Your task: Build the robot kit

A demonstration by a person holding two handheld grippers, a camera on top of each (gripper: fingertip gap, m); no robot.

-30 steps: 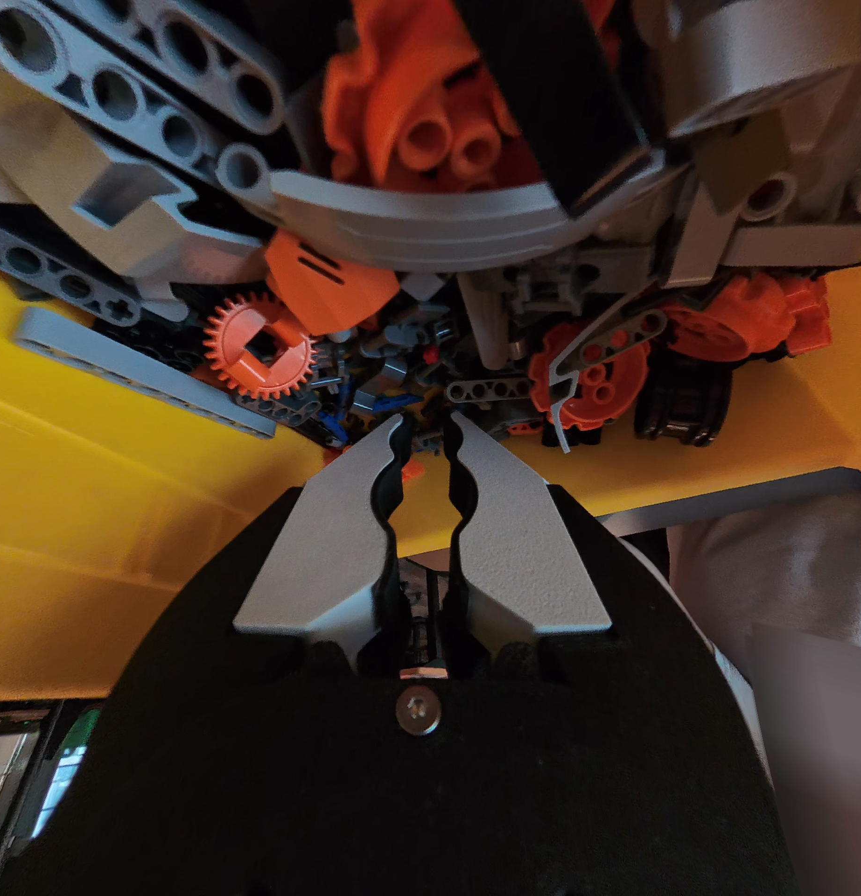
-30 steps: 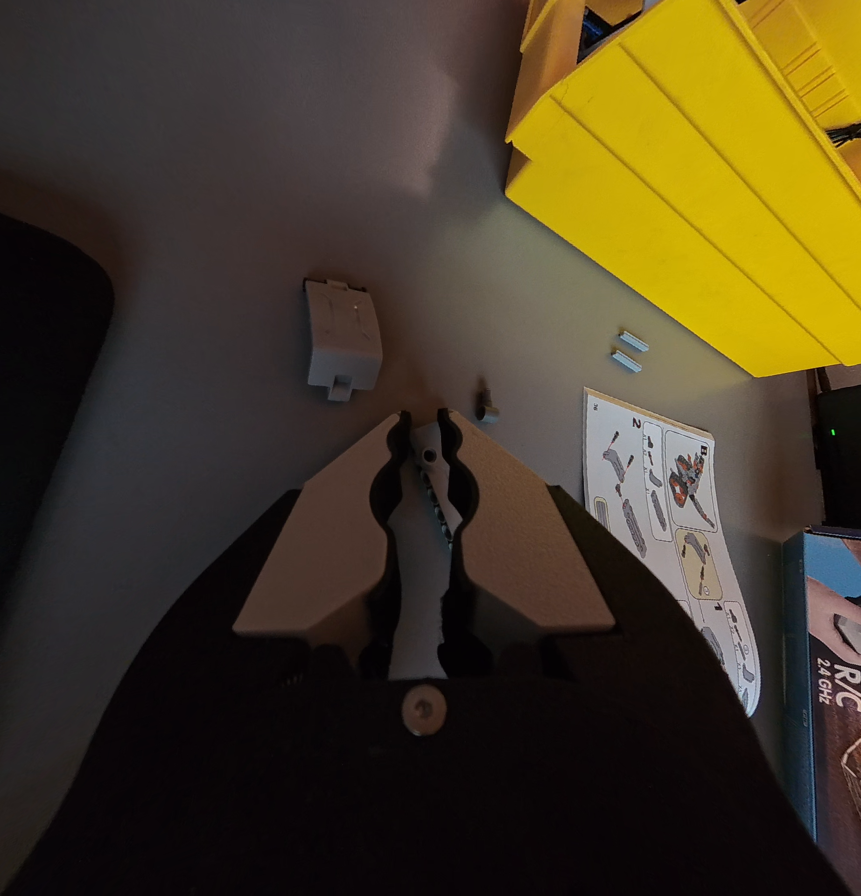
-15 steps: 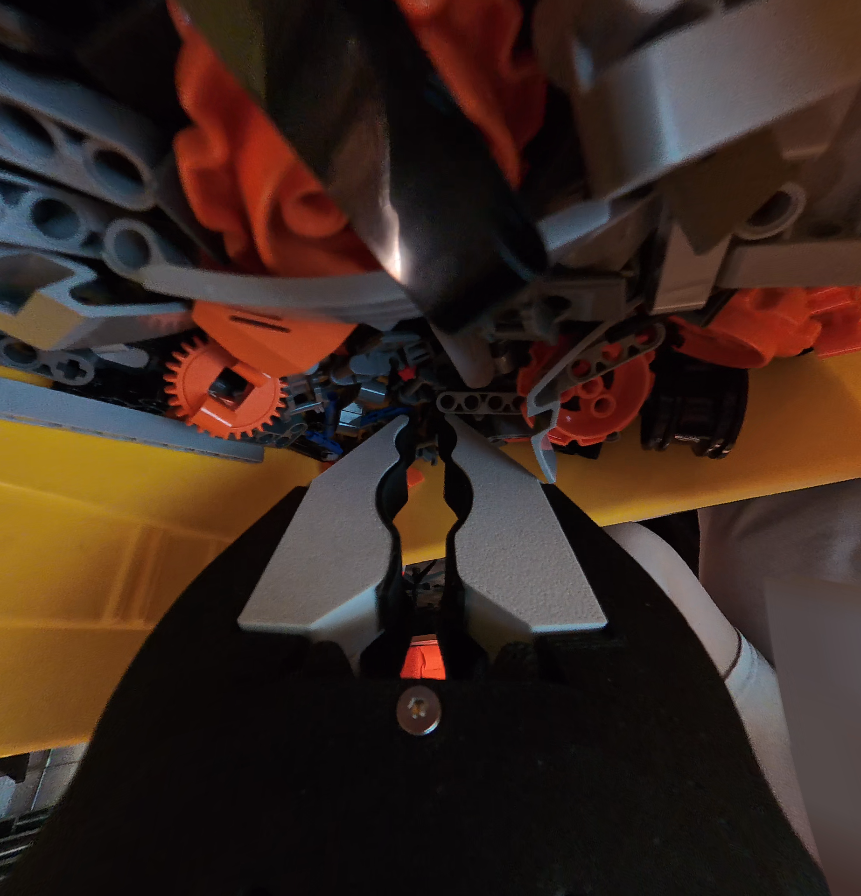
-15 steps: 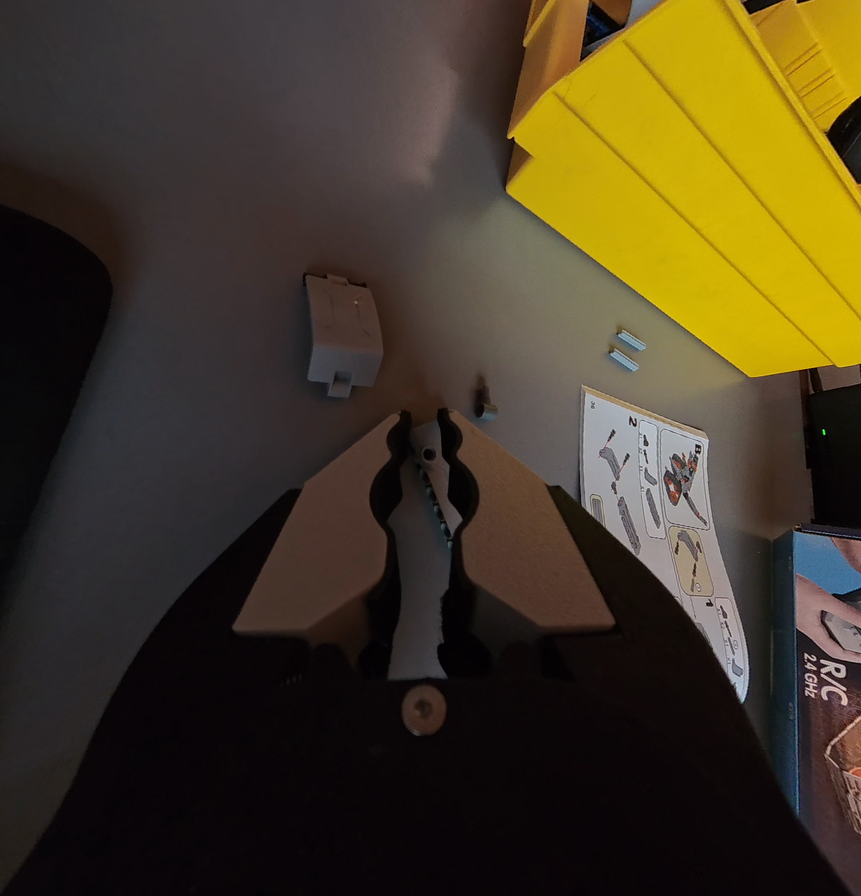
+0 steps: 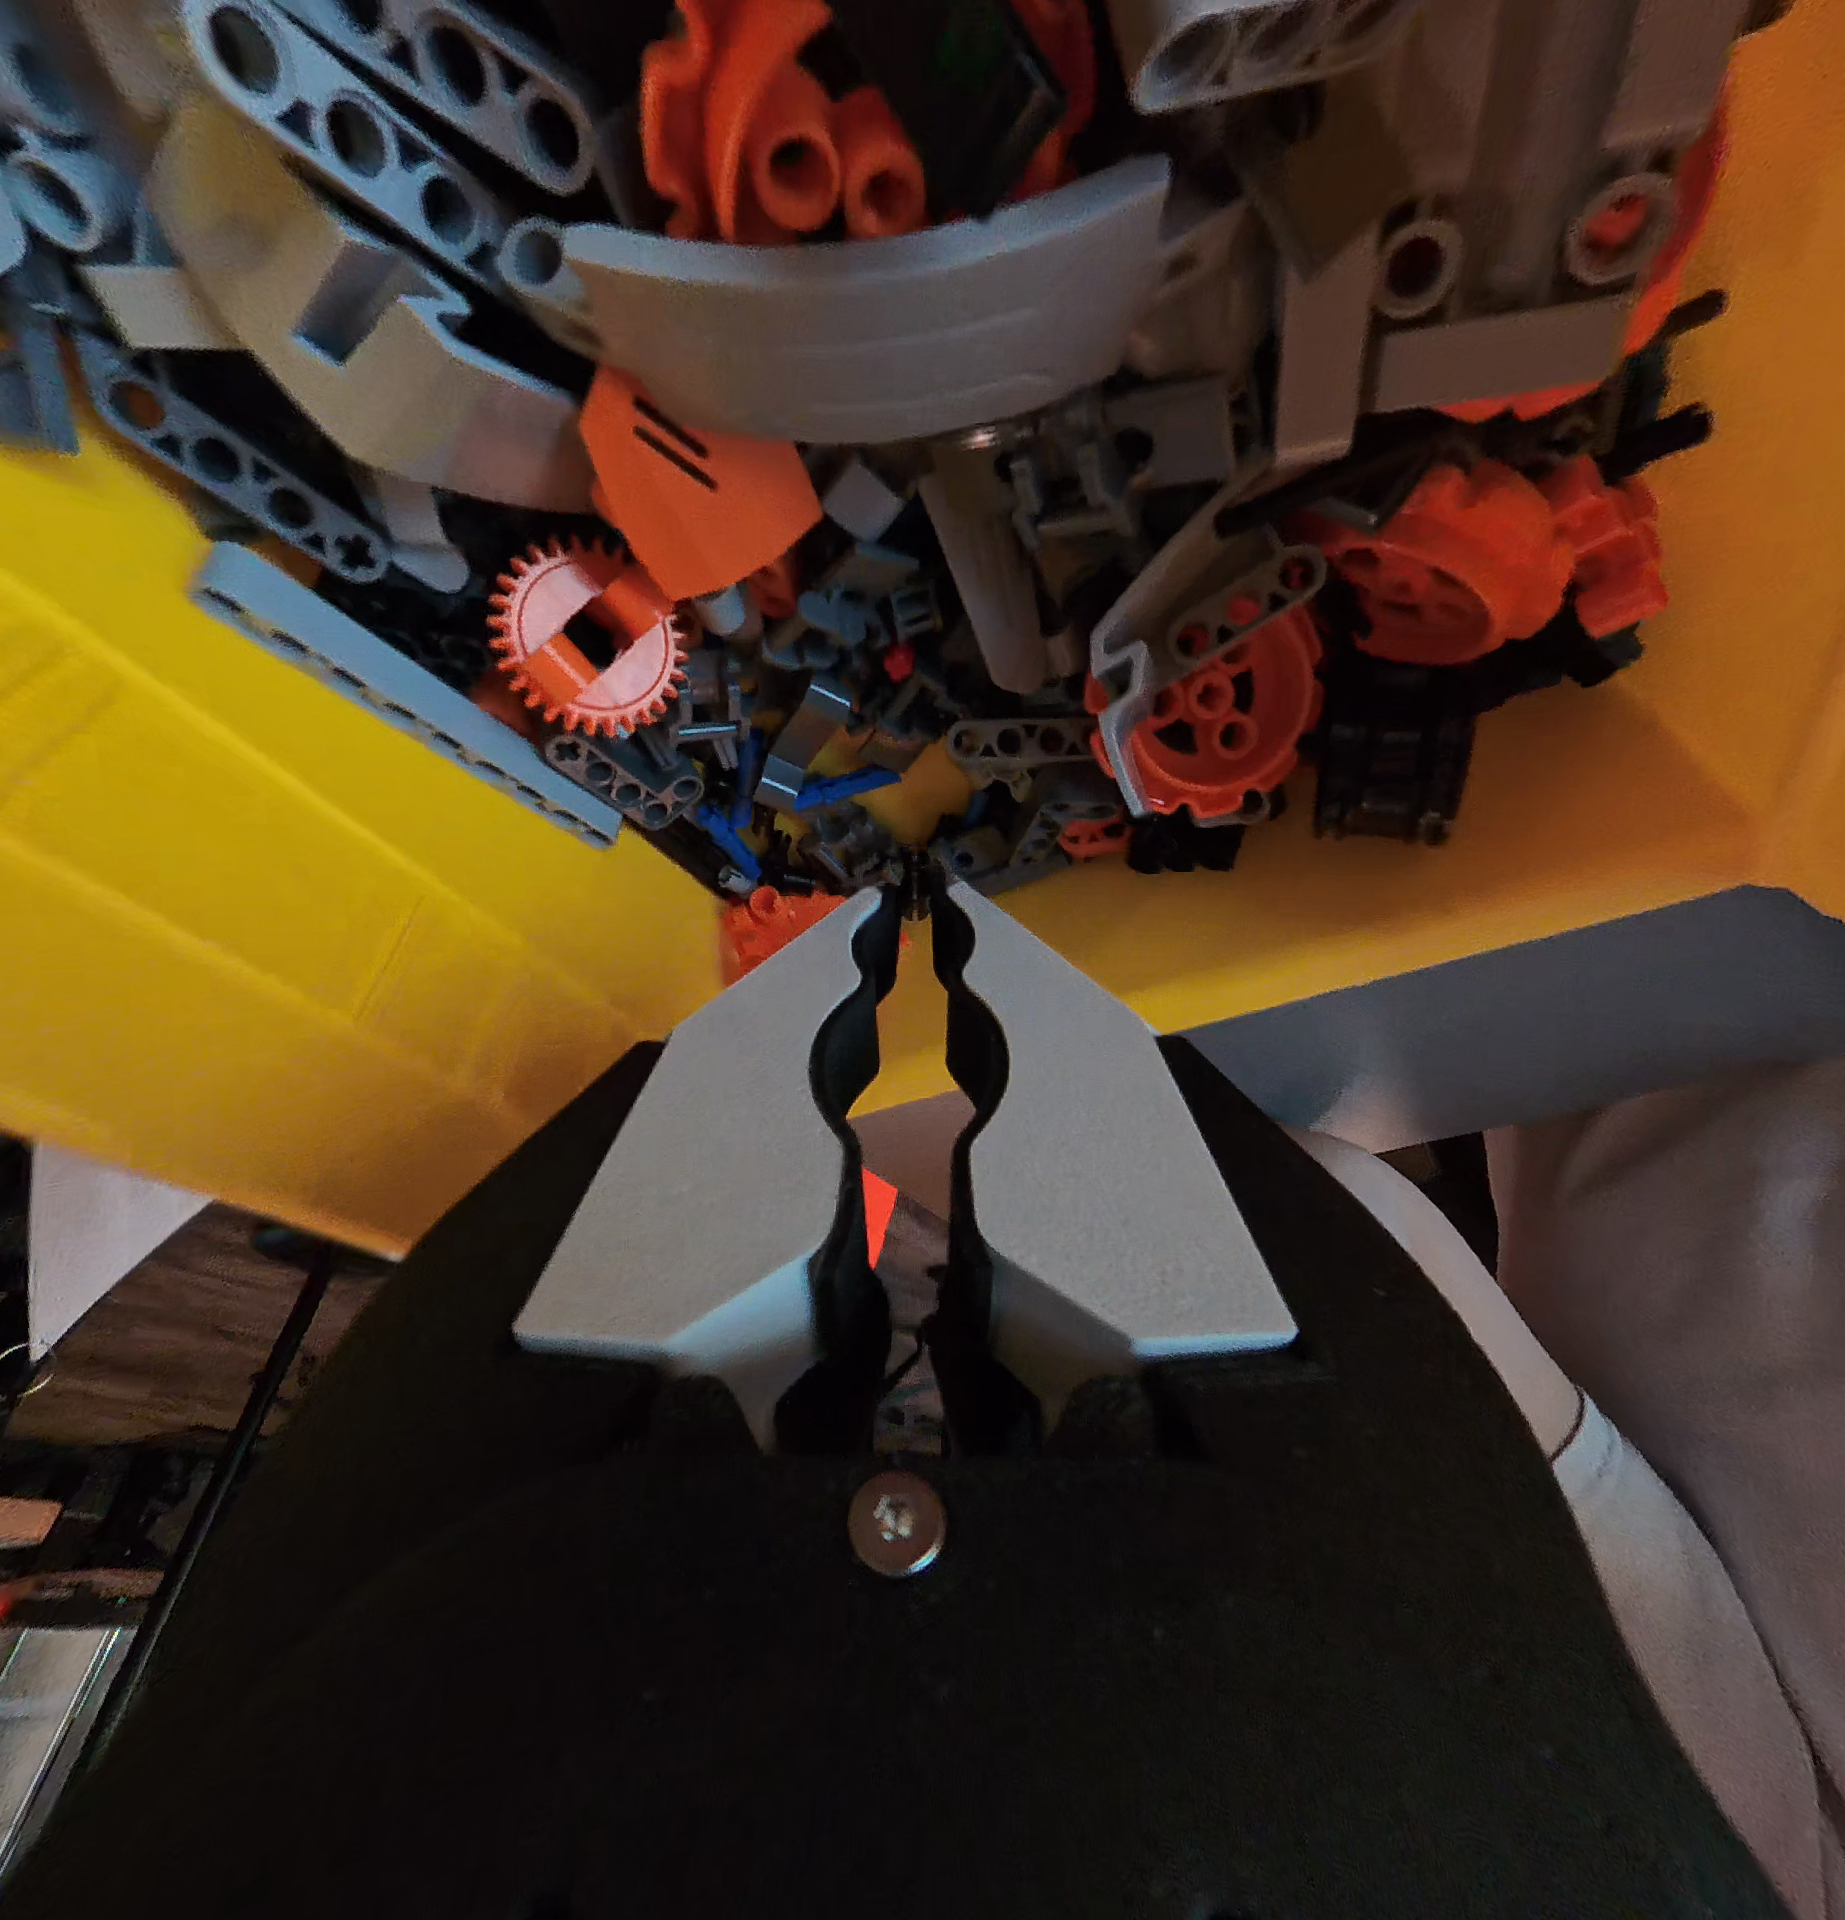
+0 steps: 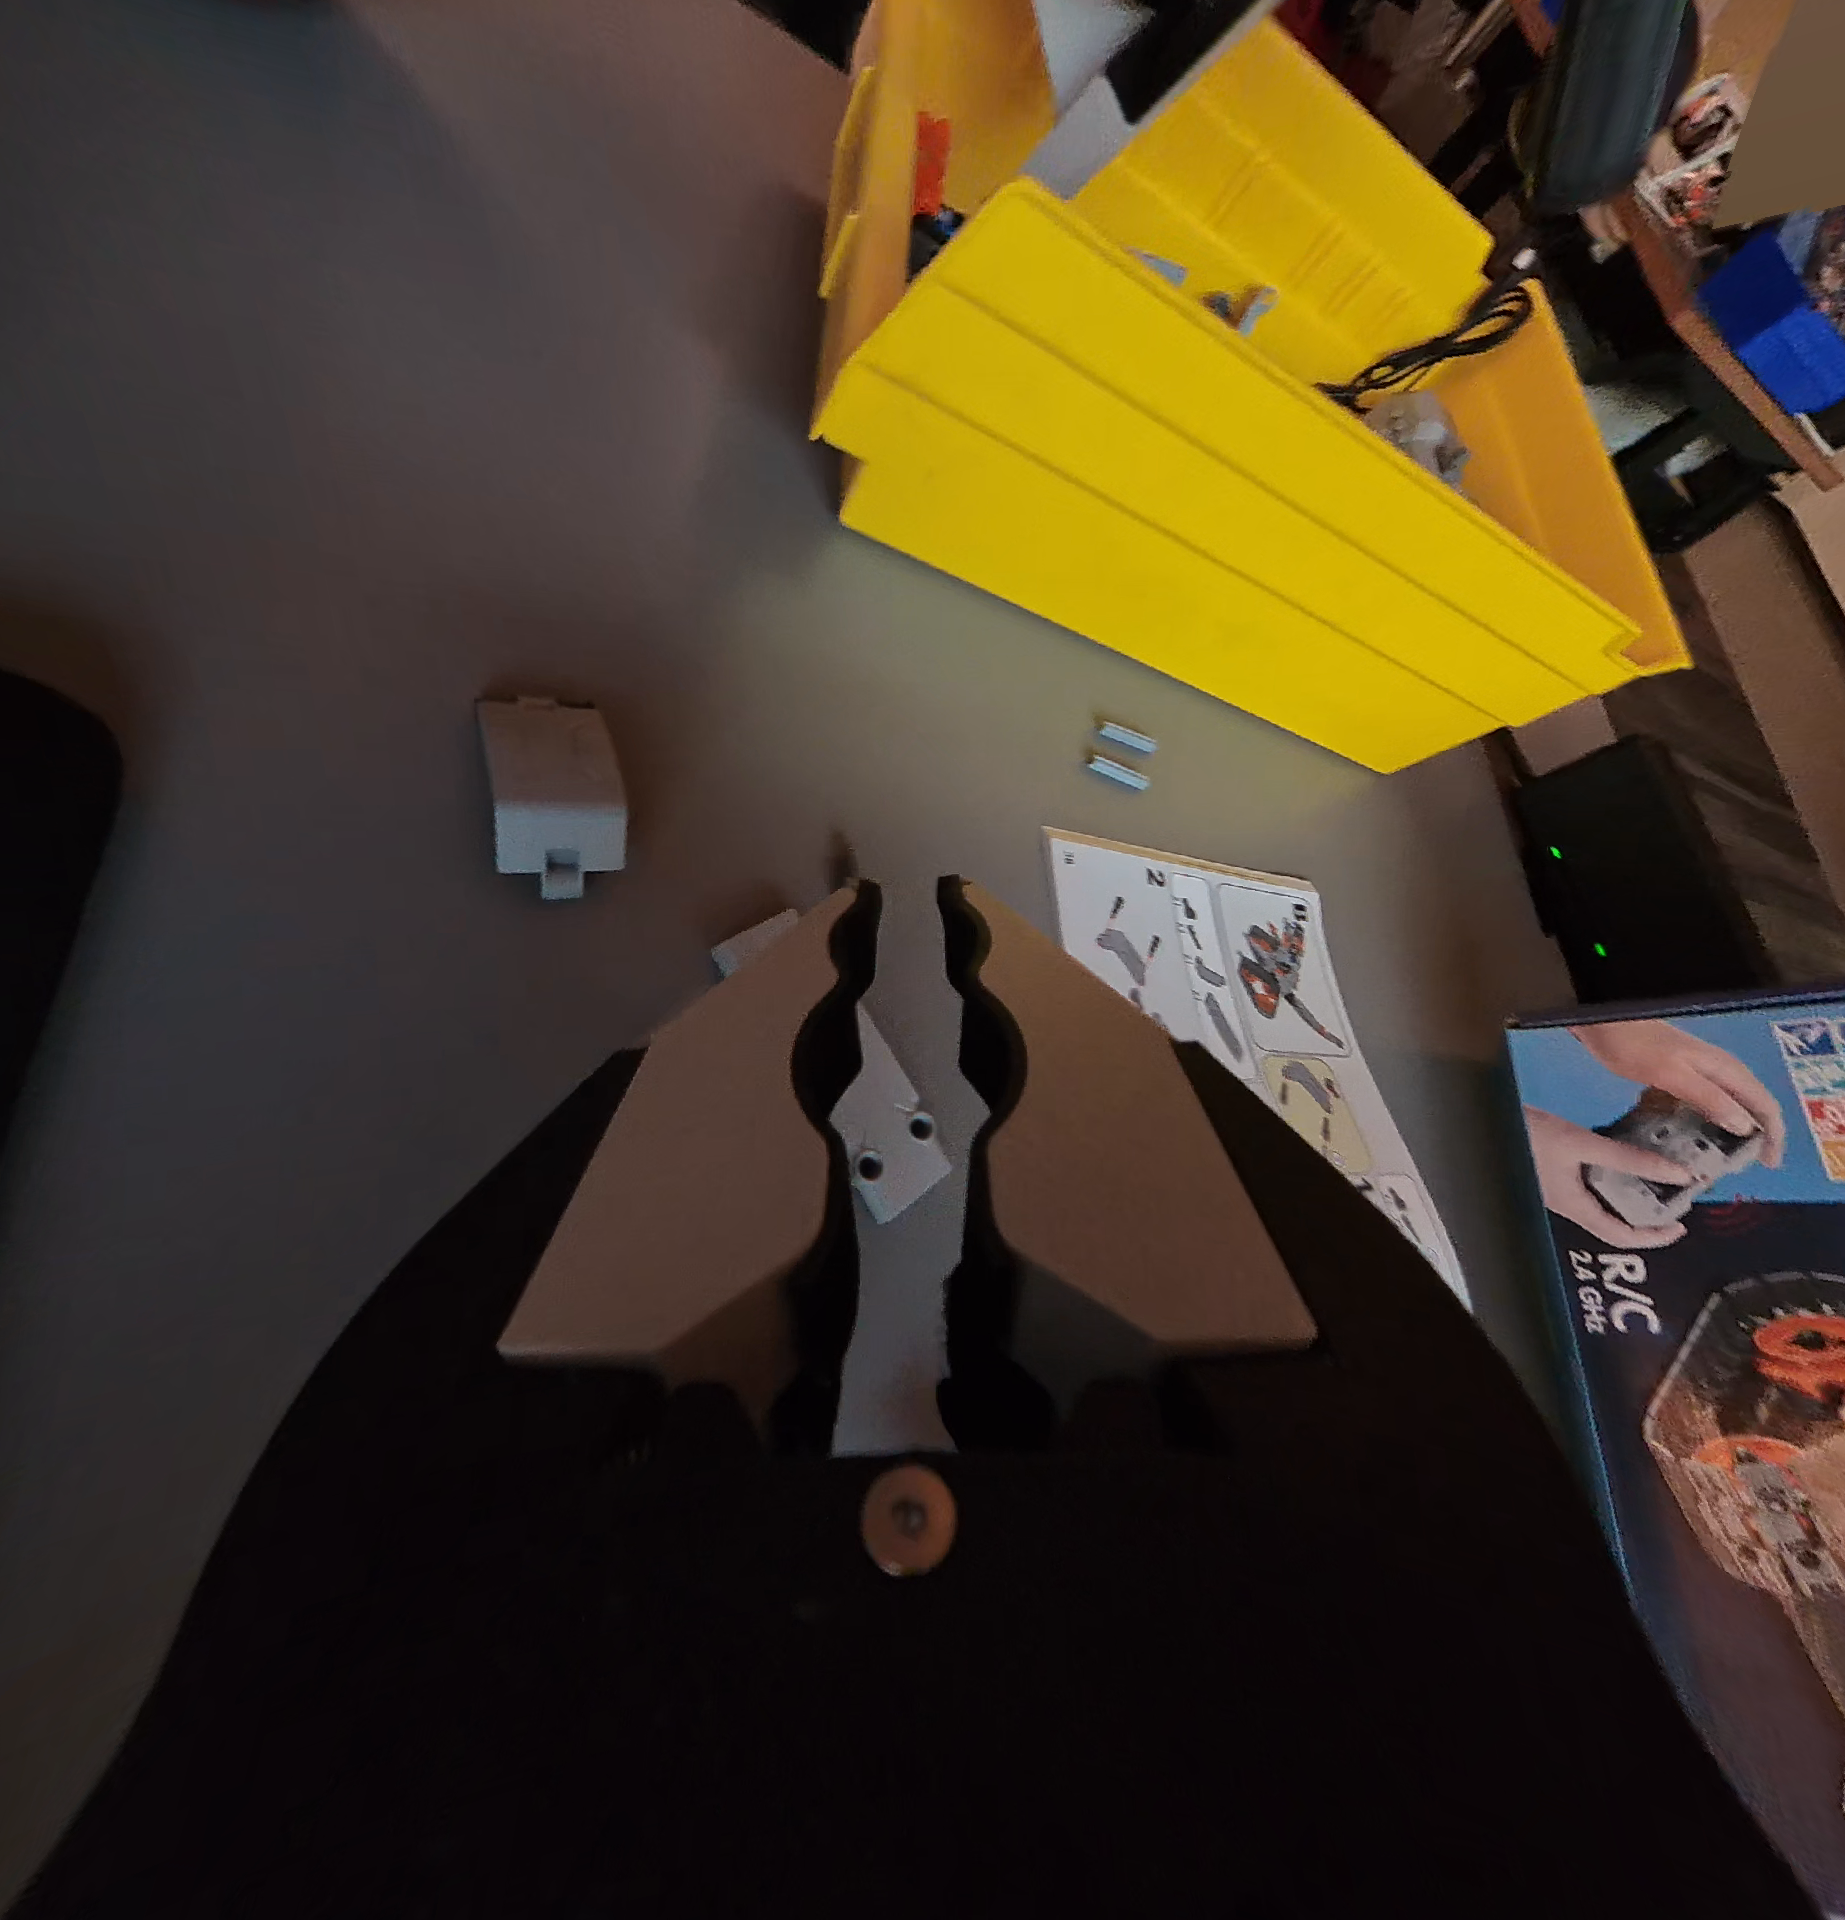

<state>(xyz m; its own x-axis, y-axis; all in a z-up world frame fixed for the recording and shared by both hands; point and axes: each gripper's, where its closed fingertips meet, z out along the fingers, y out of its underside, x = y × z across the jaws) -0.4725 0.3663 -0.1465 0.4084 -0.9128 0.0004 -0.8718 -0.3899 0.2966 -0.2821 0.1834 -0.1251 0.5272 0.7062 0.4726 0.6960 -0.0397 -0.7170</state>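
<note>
My left gripper (image 5: 913, 896) reaches into a yellow bin (image 5: 222, 883) heaped with grey, black and orange building pieces. Its tips are pinched on a small dark pin at the near edge of the heap. An orange gear (image 5: 585, 649) lies to the left and an orange wheel hub (image 5: 1209, 717) to the right. My right gripper (image 6: 910, 888) hangs above a grey table (image 6: 378, 416), jaws a narrow gap apart with nothing between the tips. A grey holed piece (image 6: 892, 1158) lies on the table under it, partly hidden by the left finger.
On the table lie a grey clip-on cover (image 6: 554, 795), two small grey pins (image 6: 1120, 758) and an instruction sheet (image 6: 1240, 997). Yellow bins (image 6: 1209, 520) stand behind, a printed box (image 6: 1707, 1299) and a black device (image 6: 1645, 862) at right. A sleeve (image 5: 1676, 1299) shows beside the bin. The orange wheel hub (image 5: 1209, 717) is about 5 cm from my left fingertips.
The left jaws have narrowed onto the small dark pin. The right gripper has pulled up and back from the table, and the grey piece that sat between its tips now lies beneath it.
</note>
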